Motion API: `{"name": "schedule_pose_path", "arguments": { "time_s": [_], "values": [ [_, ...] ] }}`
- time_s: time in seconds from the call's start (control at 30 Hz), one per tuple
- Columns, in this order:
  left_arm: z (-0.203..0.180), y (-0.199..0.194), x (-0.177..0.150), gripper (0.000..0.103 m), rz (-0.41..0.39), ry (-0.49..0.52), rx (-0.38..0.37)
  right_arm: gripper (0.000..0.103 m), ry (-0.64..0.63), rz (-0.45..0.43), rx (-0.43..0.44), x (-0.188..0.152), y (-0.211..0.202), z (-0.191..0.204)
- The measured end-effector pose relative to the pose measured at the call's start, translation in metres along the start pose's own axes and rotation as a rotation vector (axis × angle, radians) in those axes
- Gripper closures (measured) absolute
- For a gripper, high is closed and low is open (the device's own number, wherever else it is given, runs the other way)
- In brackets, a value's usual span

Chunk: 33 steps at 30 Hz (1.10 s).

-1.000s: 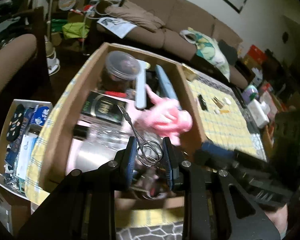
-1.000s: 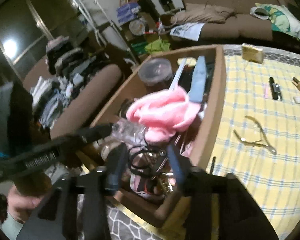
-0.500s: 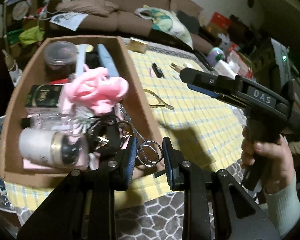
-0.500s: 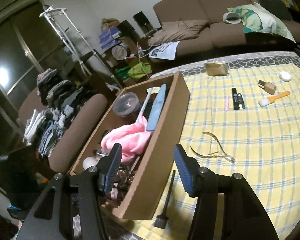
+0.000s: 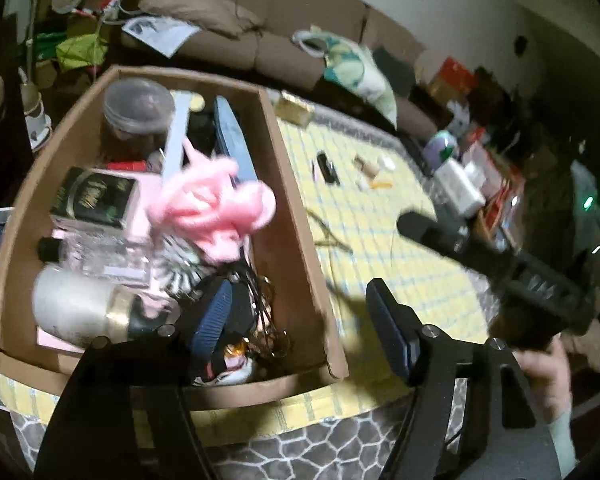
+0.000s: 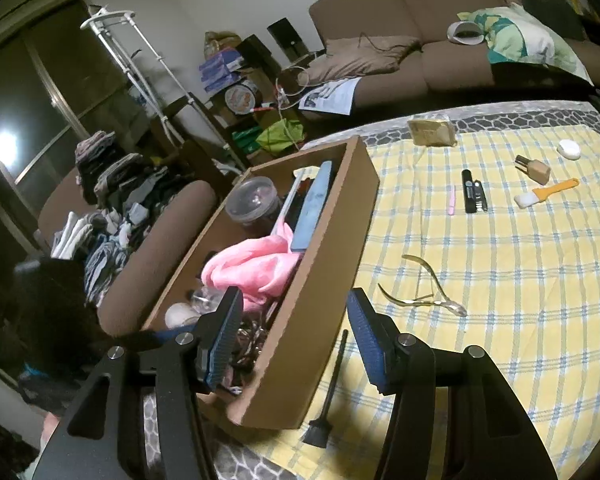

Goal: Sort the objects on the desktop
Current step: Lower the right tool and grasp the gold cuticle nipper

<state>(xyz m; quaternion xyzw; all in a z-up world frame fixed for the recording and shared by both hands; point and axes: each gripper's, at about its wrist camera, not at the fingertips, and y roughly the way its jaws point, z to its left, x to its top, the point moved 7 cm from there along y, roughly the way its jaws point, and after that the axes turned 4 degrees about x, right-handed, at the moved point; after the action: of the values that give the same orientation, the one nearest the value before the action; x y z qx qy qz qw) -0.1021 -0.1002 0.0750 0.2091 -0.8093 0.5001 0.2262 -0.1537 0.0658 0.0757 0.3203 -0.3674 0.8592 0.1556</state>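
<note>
The left gripper [image 5: 300, 320] hangs over the box [image 5: 296, 216], jaws opening, nothing between them. The right gripper [image 6: 294, 340] straddles the box's near wall, jaws wide and empty. Beyond the box, nippers [image 6: 424, 288] lie on the desk [image 6: 520, 280].

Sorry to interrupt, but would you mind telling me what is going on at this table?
A person with tongs in each hand is sorting small items into a cardboard box on the checked tablecloth. The left tongs are opening over the box's near end with nothing between them. The right tongs are open and empty, straddling the box wall. Cuticle nippers, a small black brush and a few other pieces lie on the cloth.
</note>
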Motion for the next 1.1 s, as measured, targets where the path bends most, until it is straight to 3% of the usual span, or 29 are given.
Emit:
{"name": "schedule_pose_path", "arguments": {
  "time_s": [0.1,0.27,0.37,0.6,0.77,0.93,1.1],
  "values": [
    [0.005,-0.009,0.005,0.035,-0.030,-0.041,-0.027,0.045,0.003,0.015,-0.018,-0.004,-0.001,-0.007],
    [0.001,-0.012,0.007,0.035,-0.039,-0.046,-0.053,0.045,-0.044,0.119,-0.096,-0.022,0.009,-0.023],
    [-0.013,-0.010,0.005,0.025,-0.035,-0.021,-0.074,0.045,-0.091,0.165,-0.152,-0.036,0.015,-0.032],
    [-0.056,-0.001,-0.009,0.024,-0.006,0.117,-0.074,0.044,-0.044,0.135,-0.241,-0.037,0.002,-0.080],
    [-0.066,0.009,-0.014,0.024,0.023,0.114,-0.094,0.041,-0.155,0.145,-0.318,-0.027,0.012,-0.098],
    [-0.068,0.011,-0.015,0.024,0.026,0.117,-0.085,0.026,-0.217,0.144,-0.265,-0.013,0.047,-0.102],
    [-0.061,0.015,-0.014,0.024,0.041,0.104,-0.085,0.021,-0.469,0.274,-0.243,-0.019,0.101,-0.093]
  ]
}}
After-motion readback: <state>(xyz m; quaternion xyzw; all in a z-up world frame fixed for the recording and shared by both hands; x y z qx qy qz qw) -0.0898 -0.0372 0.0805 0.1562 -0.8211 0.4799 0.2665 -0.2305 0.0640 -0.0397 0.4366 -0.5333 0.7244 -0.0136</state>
